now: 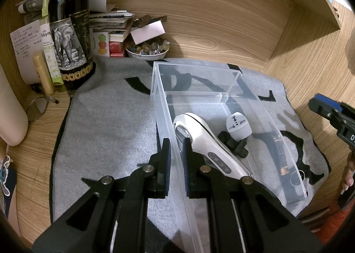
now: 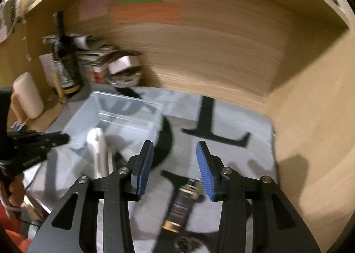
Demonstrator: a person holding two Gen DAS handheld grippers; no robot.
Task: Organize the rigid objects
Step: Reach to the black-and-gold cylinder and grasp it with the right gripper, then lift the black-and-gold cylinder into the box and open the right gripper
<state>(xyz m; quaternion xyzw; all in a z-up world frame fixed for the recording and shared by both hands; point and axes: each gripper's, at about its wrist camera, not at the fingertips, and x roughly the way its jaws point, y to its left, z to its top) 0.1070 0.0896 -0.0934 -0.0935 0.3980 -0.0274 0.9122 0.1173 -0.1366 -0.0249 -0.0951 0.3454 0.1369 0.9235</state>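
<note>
Taking the clear plastic bin (image 1: 221, 97) on the grey mat (image 1: 106, 120) as landmark: at its left wall, the left tool (image 1: 176, 159) is clamping that wall between its pads, one finger outside and one inside, steadying the bin on the bench (image 1: 288, 71). Inside the bin four things are lying: one white handheld device (image 1: 206, 142) against the left wall, one grey plug adapter (image 1: 238, 126) and one small black piece (image 1: 233, 145) in the middle, and one dark slender cylinder (image 1: 281, 155) along the right wall, its long axis running with the bin's length. Right of the bin, the right tool (image 2: 175, 164) is hanging released and empty, its jaws parted, with the cylinder below and between them in its own blurred view. No loose item is showing on the mat, so the right hand probably reaches elsewhere next.
</note>
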